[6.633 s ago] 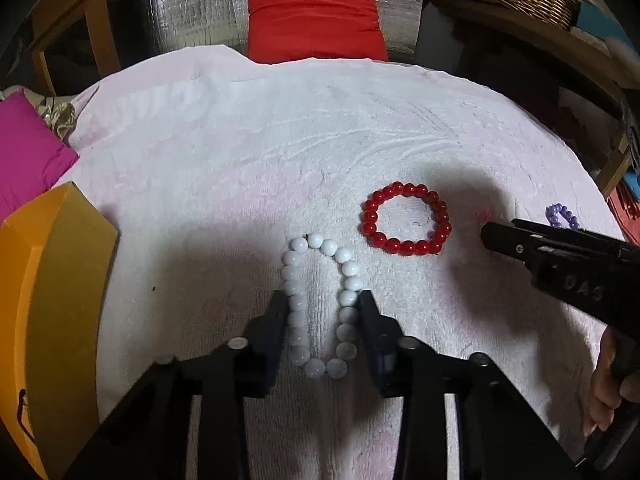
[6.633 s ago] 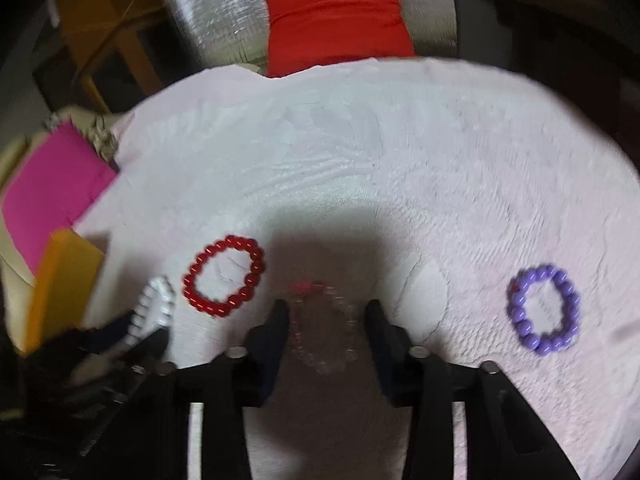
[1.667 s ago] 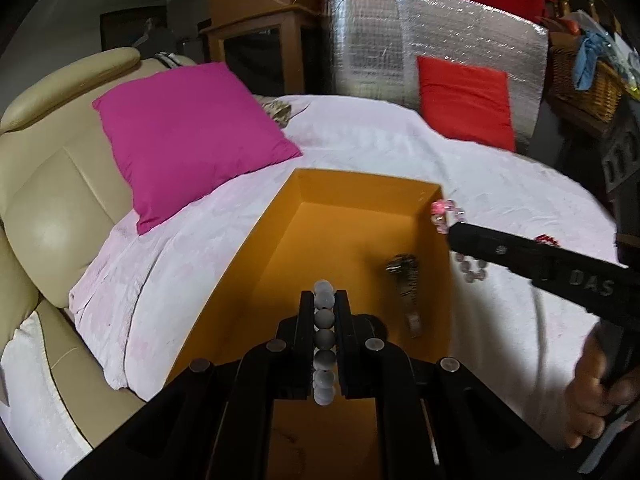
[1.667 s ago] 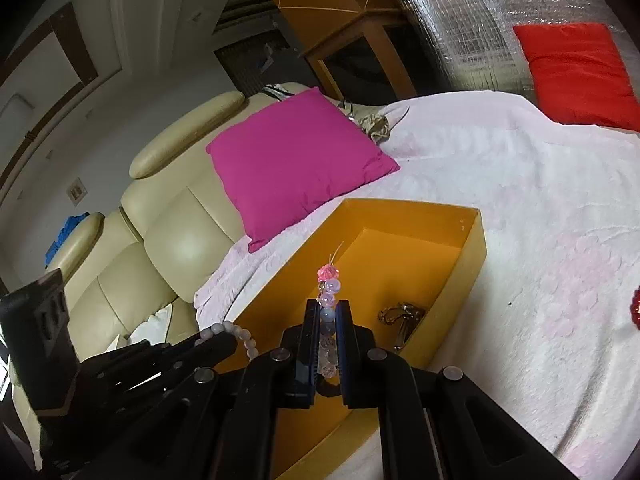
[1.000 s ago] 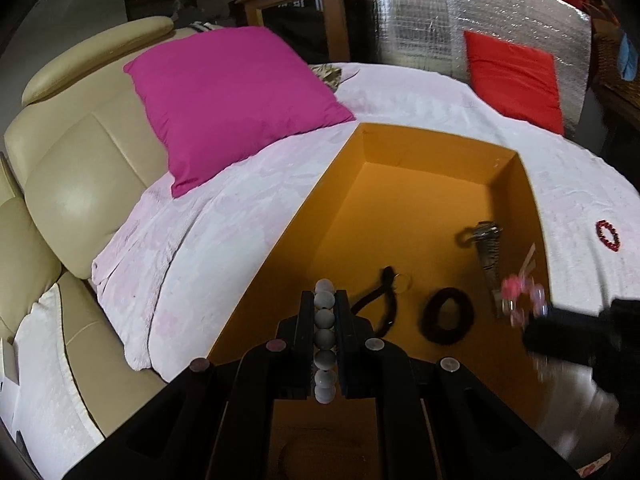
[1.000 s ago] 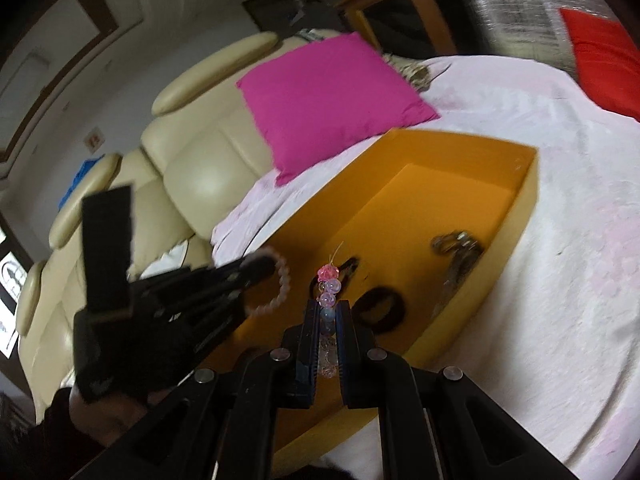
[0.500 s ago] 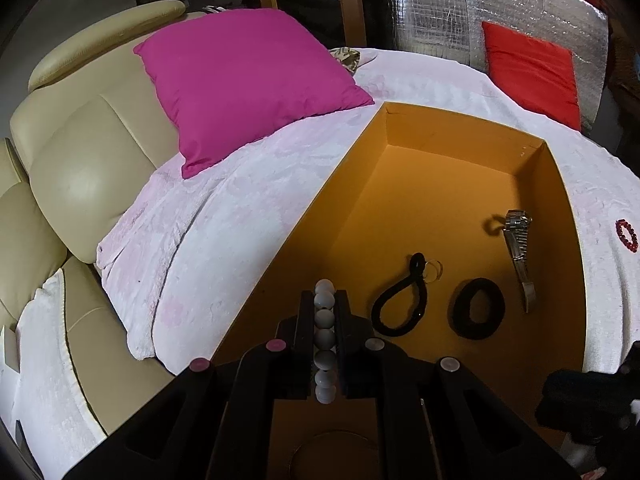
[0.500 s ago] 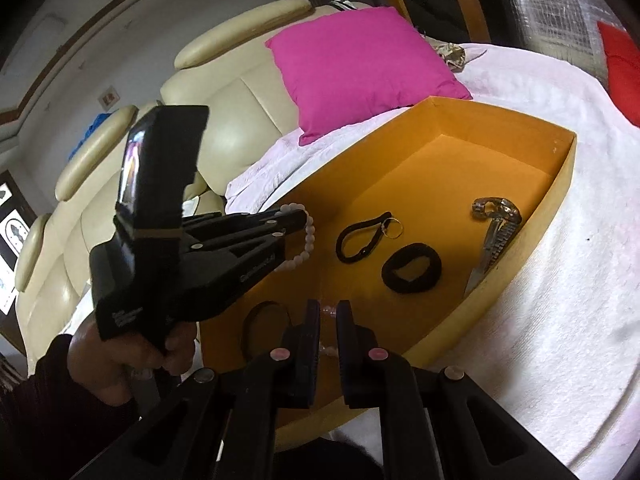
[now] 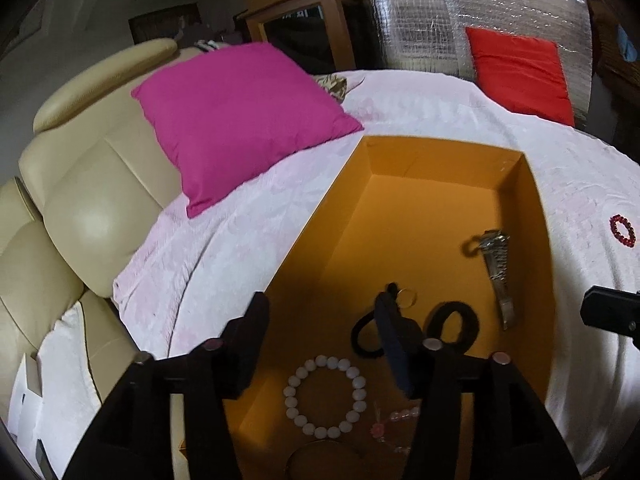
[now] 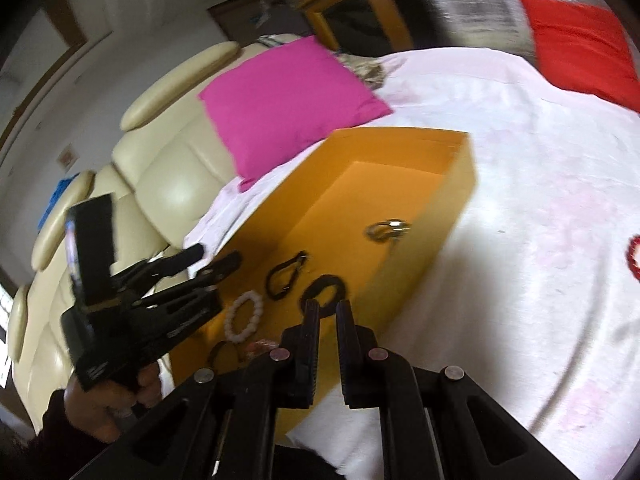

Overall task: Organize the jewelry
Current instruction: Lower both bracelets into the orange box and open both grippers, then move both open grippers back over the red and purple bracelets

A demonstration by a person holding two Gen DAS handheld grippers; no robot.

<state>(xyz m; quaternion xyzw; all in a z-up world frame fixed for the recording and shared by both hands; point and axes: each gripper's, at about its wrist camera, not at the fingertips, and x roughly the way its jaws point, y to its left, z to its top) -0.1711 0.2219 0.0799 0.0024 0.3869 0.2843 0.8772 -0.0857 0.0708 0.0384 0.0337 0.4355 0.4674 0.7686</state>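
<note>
No readable writing: white bracelet (loose) in orange box.

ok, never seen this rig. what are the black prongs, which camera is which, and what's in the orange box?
There is no robot here. A person holds a two-finger gripper in each hand, and each gripper has a fisheye camera looking forward along its fingers, so the black prongs at the bottom of each picture are that gripper's own fingers.

The left wrist view shows the left gripper. Its jaws have just been opening, and they hold nothing. The white bead bracelet lies on the box floor below them.

The right wrist view shows the right gripper, shut and empty.

The orange box also holds a pink bead bracelet, a black hair tie, a black strap and a metal clasp. A red bead bracelet lies outside on the white cloth.
</note>
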